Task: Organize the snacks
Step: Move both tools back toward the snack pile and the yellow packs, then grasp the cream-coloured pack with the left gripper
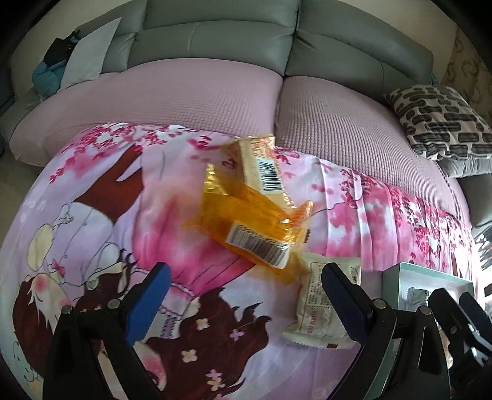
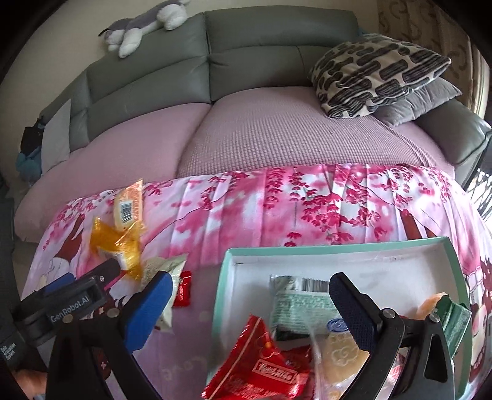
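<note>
Three snacks lie on the pink floral cloth ahead of my left gripper (image 1: 247, 297), which is open and empty: an orange packet (image 1: 246, 224), a cream packet (image 1: 261, 166) with a barcode partly under it, and a white packet (image 1: 321, 307) beside the right finger. My right gripper (image 2: 252, 307) is open above the teal box (image 2: 338, 249). A red packet (image 2: 261, 366) lies tilted over the box's near rim, below the fingers. Inside the box are a green-white packet (image 2: 299, 304), a yellow cookie packet (image 2: 341, 354) and a green packet (image 2: 456, 320). A small red packet (image 2: 183, 287) lies on the cloth.
The cloth covers a surface in front of a grey sofa (image 2: 246, 70) with pink seat covers. A patterned cushion (image 2: 375, 74) sits at the sofa's right end, a plush toy (image 2: 144, 24) on its back. The teal box (image 1: 430, 286) is right of my left gripper.
</note>
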Tool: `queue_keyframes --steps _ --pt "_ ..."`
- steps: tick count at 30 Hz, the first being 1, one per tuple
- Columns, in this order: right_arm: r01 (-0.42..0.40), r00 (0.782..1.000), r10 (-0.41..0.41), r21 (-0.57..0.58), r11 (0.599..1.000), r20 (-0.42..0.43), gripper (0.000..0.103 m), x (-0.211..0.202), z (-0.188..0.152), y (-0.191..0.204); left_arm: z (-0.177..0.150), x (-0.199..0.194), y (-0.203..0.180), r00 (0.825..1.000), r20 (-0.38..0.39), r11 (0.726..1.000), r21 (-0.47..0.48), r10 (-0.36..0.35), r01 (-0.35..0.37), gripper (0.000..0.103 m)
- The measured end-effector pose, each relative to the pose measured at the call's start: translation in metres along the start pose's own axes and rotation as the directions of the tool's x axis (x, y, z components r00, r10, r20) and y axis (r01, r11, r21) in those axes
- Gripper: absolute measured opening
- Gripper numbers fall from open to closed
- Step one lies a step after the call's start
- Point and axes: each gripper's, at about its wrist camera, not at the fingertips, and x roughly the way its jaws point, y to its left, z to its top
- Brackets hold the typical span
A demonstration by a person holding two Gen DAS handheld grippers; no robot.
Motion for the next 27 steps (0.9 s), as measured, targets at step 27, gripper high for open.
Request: queue_keyframes --steps 27 --pt "0.066 0.997 -0.059 0.114 0.991 -0.058 0.103 0.013 0.004 -0.039 -0.019 0.031 -0.054 0.982 -0.149 0.984 0.114 -0.118 0.136 0.072"
